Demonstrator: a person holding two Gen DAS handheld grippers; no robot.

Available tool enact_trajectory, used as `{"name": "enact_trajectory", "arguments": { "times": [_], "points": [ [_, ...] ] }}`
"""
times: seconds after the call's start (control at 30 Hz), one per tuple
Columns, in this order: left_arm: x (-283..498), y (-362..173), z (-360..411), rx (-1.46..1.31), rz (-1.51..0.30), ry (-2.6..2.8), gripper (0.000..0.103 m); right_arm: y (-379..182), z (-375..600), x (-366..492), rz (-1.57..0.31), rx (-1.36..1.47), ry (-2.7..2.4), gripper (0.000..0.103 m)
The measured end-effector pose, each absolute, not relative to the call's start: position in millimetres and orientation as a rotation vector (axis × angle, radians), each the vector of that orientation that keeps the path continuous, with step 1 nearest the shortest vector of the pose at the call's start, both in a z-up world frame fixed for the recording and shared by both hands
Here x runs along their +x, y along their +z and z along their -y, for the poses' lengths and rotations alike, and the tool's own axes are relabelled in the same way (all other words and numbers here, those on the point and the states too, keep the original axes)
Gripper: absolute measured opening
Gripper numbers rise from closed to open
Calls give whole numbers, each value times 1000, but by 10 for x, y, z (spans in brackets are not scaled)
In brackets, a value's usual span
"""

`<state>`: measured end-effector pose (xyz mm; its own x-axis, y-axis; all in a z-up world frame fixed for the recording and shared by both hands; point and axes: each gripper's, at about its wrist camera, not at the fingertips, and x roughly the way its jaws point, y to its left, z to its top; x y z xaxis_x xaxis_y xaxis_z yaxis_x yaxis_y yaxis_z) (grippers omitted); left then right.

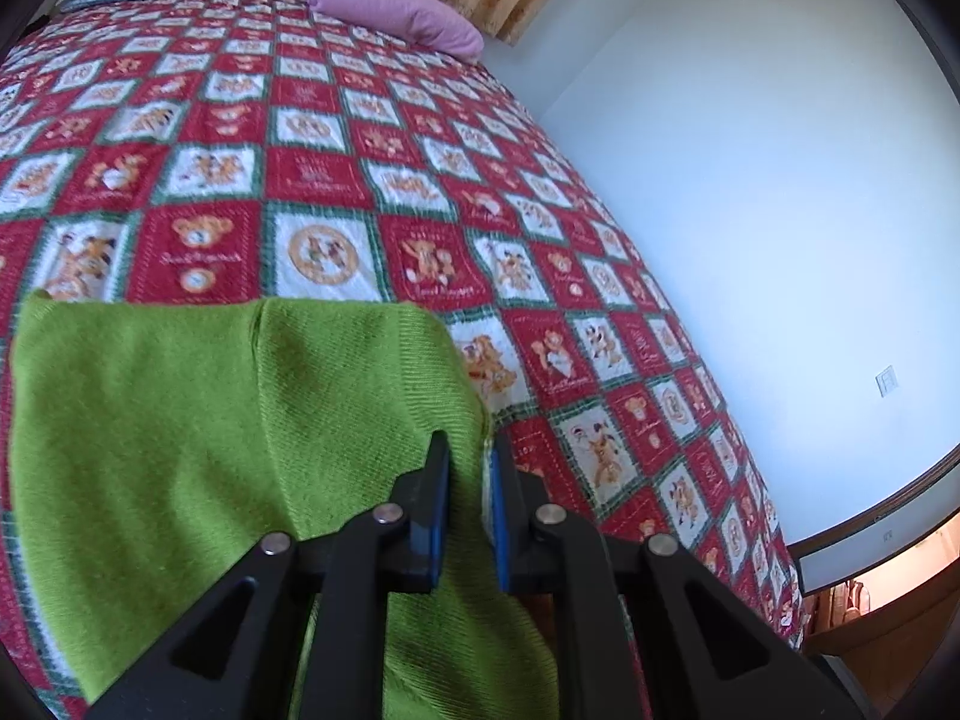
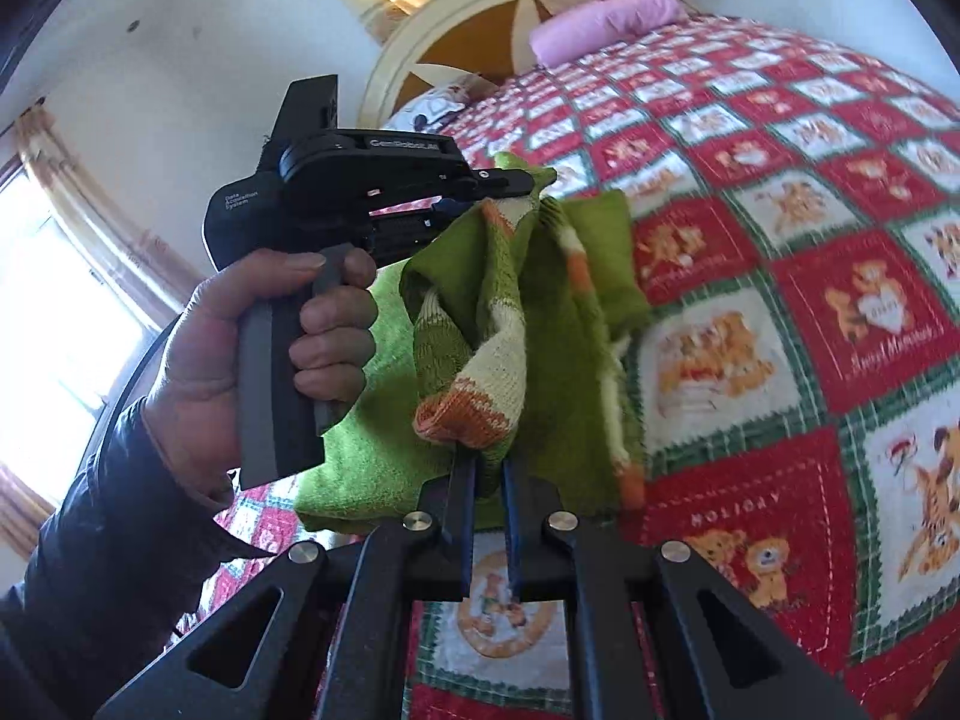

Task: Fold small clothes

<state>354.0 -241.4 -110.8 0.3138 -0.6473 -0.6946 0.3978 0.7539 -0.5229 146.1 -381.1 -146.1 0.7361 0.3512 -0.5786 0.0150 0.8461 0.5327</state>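
- Knitwear first: a small green sweater (image 2: 480,324), with cream and orange bands, hangs bunched between the 2 grippers above the bed (image 1: 312,138).
- Left gripper (image 1: 471,456): its jaws stand nearly together, clamped on an edge of the green knit, which fills the lower left of the left wrist view and drapes over the quilt (image 2: 798,312).
- Right gripper (image 2: 489,468): its jaws are drawn close and pinch a fold of the sweater near the orange band; the cloth rises in a twisted bunch from the tips.
- In the right wrist view a hand (image 2: 258,336) in a dark sleeve (image 2: 102,540) grips the handle of the left gripper, whose tip seems to bite the sweater's upper edge, though cloth hides the pads there.
- The quilt is a red, white and green check with bear pictures.
- A pink pillow (image 1: 396,9) lies at the far end of the bed, well apart from the sweater.
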Motion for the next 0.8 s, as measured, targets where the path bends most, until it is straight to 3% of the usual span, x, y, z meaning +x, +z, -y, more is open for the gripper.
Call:
{"name": "enact_trajectory", "arguments": {
  "times": [0.23,0.27,0.33,0.37,0.4,0.47,0.5,0.53,0.77,0.8],
  "points": [
    [3328,-1122,2517,-219,-1006,-711,18,-1726,3972,1373,-748,591,145,7],
    [3243,-1047,2460,-222,-976,-732,24,-1726,3980,1346,-748,591,153,7],
    [3070,-915,2354,-195,-924,-742,49,-1645,3965,1278,-730,548,124,7],
    [2960,-856,2268,-170,-888,-730,66,-1564,3962,1218,-704,514,87,7],
    [2858,-820,2187,-144,-861,-711,73,-1494,3966,1178,-686,492,55,10],
    [2631,-803,1968,-88,-808,-682,73,-1323,3983,1124,-639,473,21,29],
    [2551,-823,1880,-57,-796,-657,73,-1267,3979,1127,-623,472,28,46],
    [2464,-858,1789,-20,-782,-624,73,-1191,3963,1151,-607,467,43,51],
    [2278,-1263,1391,26,-795,-509,74,-996,3682,1885,-669,395,132,51],
    [2276,-1292,1382,22,-795,-504,76,-1046,3661,1988,-690,386,123,45]
  ]
}}
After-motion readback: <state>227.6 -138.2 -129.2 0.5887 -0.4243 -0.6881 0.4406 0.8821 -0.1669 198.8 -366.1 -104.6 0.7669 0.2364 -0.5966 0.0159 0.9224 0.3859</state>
